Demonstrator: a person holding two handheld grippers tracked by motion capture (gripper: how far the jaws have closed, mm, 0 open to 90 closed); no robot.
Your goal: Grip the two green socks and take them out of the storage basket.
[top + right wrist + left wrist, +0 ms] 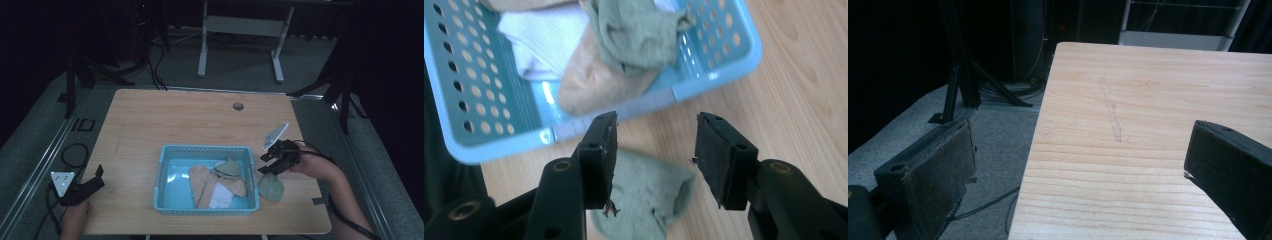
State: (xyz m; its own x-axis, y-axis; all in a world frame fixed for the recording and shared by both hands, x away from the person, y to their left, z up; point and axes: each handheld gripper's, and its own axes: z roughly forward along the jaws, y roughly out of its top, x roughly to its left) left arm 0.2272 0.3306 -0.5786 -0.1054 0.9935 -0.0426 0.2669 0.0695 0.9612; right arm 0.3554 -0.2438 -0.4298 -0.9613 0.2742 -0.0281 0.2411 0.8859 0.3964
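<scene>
Where floor darkens, pale wooden table (scuffed).

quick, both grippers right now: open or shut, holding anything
Left gripper: open, holding nothing, over the table's left edge.
Right gripper: open, holding nothing, above the green sock lying beside the basket.

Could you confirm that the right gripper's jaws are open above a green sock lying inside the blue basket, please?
Not quite: the green sock under the right gripper lies on the wooden table, just outside the blue basket. The jaws are indeed open above it. The right gripper view shows this, and the high view agrees.
</scene>
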